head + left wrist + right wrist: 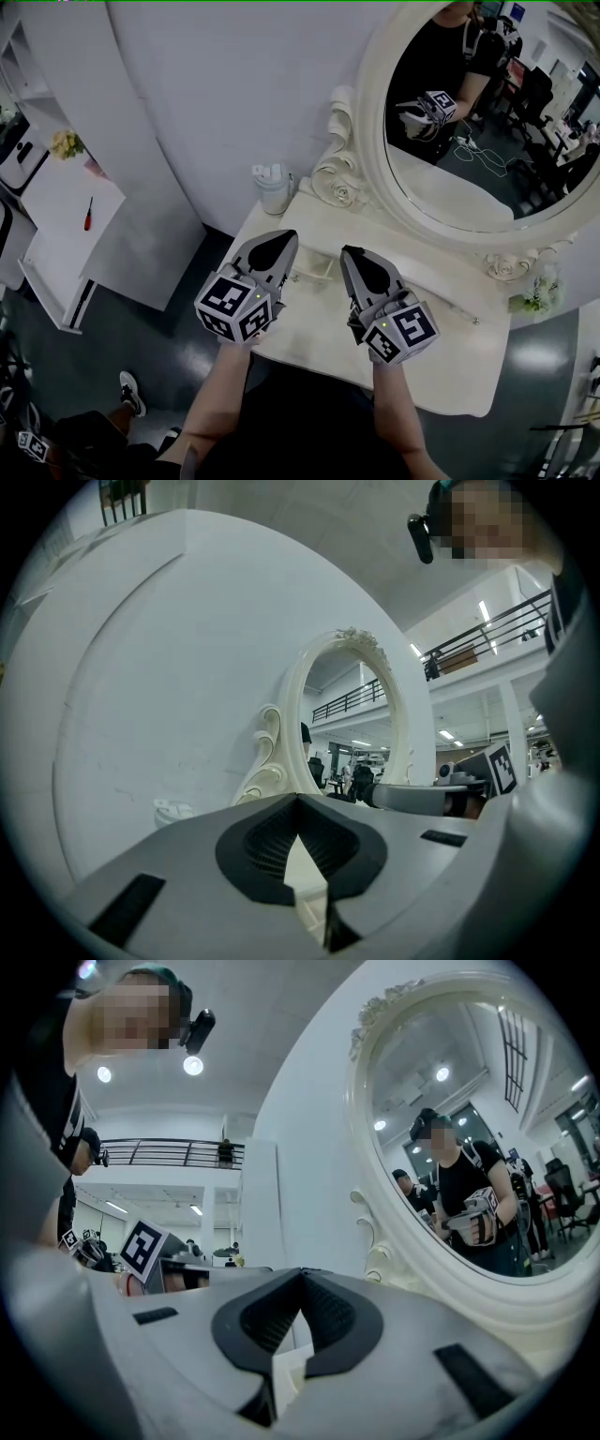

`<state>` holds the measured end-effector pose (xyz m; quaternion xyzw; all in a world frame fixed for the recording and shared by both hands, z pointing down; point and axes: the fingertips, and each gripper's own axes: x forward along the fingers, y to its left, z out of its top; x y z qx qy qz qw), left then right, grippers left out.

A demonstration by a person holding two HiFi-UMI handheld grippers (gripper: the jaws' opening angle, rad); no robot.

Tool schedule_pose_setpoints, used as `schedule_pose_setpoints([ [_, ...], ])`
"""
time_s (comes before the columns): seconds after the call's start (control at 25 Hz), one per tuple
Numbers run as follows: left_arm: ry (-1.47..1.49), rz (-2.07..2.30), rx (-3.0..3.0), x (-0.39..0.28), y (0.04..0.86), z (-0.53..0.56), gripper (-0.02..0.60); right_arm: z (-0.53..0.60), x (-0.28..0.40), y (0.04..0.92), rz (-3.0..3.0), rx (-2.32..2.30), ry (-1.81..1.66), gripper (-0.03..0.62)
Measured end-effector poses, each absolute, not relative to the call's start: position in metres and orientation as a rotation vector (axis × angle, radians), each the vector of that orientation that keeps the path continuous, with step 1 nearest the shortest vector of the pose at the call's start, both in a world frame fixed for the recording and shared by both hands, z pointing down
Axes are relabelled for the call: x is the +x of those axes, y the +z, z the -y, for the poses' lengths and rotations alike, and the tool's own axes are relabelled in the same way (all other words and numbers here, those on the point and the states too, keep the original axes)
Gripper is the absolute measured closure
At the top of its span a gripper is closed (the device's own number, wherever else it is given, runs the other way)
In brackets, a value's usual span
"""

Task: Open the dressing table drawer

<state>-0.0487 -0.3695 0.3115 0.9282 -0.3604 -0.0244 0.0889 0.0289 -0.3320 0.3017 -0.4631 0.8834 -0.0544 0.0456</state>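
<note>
The white dressing table point(441, 361) stands below me with its oval mirror point(487, 122) at the back. No drawer front shows in any view; my arms and body cover the table's near edge. My left gripper point(281, 236) hovers over the tabletop, jaws together with nothing between them, and its tips point(298, 799) point level toward the mirror frame point(298, 705). My right gripper point(352, 251) hangs beside it, also shut and empty, with its tips point(300, 1272) aimed at the mirror frame point(375, 1232). A small cream object point(314, 270) lies on the top between the two grippers.
A white lidded container point(273, 187) stands at the table's back left corner. Pale flowers point(534, 298) sit at its right end. A white side table point(66, 225) at far left carries a red screwdriver point(87, 214) and yellow flowers point(66, 142). Dark floor surrounds everything.
</note>
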Motion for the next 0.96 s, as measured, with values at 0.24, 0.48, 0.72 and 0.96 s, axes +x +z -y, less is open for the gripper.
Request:
schedule_pose_setpoints([
  [0.24, -0.059, 1.067, 2.753, -0.049, 0.317, 0.372, 0.581, 0.334, 0.029, 0.305, -2.701, -1.422, -0.171, 0.591],
  [0.48, -0.052, 1.056, 2.744, -0.049, 0.321, 0.375, 0.581, 0.337, 0.03, 0.309, -2.7, -1.433, -0.184, 0.591],
  [0.72, -0.041, 1.057, 2.73, -0.053, 0.327, 0.379, 0.581, 0.34, 0.029, 0.313, -2.701, -1.433, -0.202, 0.591],
  [0.96, -0.036, 1.057, 2.717, -0.057, 0.333, 0.381, 0.581, 0.343, 0.025, 0.319, -2.712, -1.427, -0.214, 0.591],
])
